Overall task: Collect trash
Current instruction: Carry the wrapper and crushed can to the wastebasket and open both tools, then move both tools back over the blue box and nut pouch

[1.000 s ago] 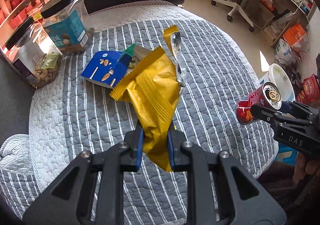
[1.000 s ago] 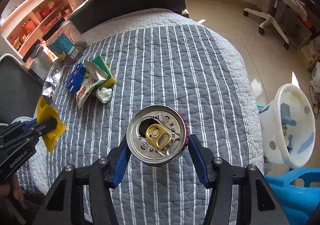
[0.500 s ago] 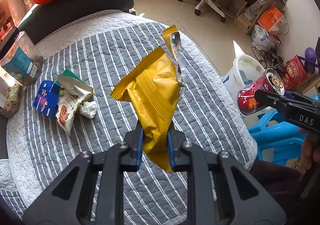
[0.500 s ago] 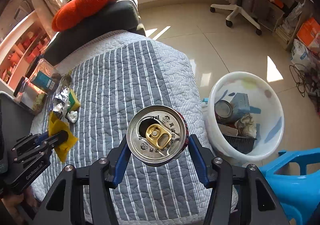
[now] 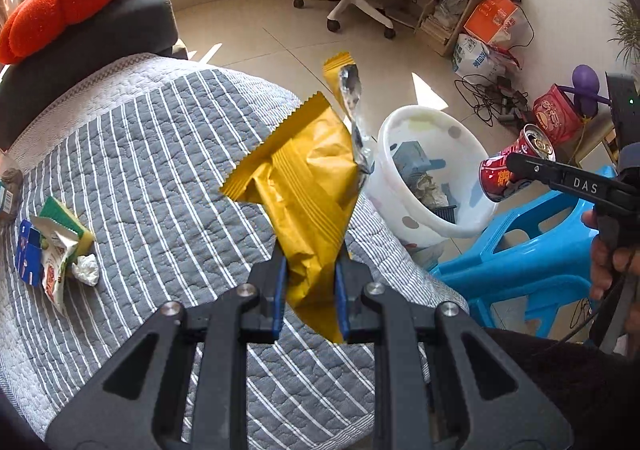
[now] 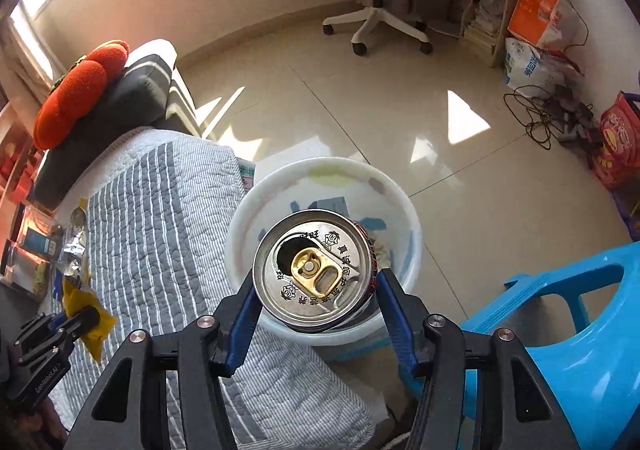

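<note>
Bin (image 6: 404, 205) contents — mostly hidden behind the can (image 6: 316, 270)

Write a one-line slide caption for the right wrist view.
Right tool holds an opened drink can above the white trash bin, beside the striped grey blanket and blue stool.

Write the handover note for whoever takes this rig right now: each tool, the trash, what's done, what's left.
Left tool: shut on the yellow wrapper, held above the striped quilt.
Right tool: shut on the opened red can, which sits over the white bin in the right wrist view.
Bin: on the floor beside the blue stool; already holds some trash.
Done: both pieces lifted off the quilt.
Left: drop the can, then the wrapper, into the bin. A blue packet, a white snack bag and a crumpled tissue are on the quilt.
</note>
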`<state>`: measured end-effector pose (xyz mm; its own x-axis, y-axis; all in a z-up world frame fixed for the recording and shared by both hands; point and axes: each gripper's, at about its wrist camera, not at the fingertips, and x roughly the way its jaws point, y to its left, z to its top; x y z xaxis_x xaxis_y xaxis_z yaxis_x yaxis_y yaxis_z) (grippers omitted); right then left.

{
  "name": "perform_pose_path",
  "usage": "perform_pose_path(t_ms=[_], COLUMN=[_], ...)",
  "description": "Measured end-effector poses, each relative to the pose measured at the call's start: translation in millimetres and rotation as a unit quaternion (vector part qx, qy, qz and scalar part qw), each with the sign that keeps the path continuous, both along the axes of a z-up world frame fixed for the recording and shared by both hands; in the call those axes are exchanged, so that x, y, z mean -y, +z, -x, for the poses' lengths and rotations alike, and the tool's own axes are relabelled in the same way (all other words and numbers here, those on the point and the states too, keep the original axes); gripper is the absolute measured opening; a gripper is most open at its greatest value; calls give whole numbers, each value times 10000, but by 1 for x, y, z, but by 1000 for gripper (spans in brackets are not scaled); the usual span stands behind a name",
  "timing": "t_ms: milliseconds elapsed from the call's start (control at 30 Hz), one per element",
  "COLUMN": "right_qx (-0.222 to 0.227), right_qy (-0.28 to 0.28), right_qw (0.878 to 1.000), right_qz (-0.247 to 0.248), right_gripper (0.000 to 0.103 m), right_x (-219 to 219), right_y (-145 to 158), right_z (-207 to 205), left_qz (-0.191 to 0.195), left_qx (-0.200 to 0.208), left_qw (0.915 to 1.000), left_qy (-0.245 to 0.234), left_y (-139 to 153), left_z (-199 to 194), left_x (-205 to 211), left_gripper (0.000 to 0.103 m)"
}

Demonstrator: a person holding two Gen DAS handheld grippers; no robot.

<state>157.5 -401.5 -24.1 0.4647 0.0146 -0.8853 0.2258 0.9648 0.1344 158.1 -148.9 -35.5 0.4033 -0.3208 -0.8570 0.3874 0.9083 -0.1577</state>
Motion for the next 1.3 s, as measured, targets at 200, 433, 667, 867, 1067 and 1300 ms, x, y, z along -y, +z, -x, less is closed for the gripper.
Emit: perform_pose_path(t_ms=[200, 433, 667, 867, 1067, 1300], right_qx=[-58, 1, -28, -17, -5, -24], right_qy=[-105, -109, -255, -388, -480, -454], right_qw=[9994, 9999, 9996, 9992, 9987, 9987], right_qz=[-337, -61, -68, -118, -192, -225], right_gripper=[63, 64, 65, 69, 71, 74], right_x=[26, 41, 56, 70, 77, 71], right_y=[-7, 3, 3, 4, 6, 8], right_z=[4, 15, 28, 33, 37, 36], left_qz=[94, 123, 53, 105, -124, -485], left_qx=[-23, -147, -171, -95, -66, -94], left_qw=[9990, 9973, 9965, 9973, 9986, 9981], left_qy=[-427, -714, -820, -719, -511, -362], left_y=[1, -7, -17, -13, -10, -6], left_z=[-11, -28, -38, -44, -46, -41], left_x=[43, 88, 122, 127, 116, 87], left_gripper=[22, 22, 23, 61, 80, 102])
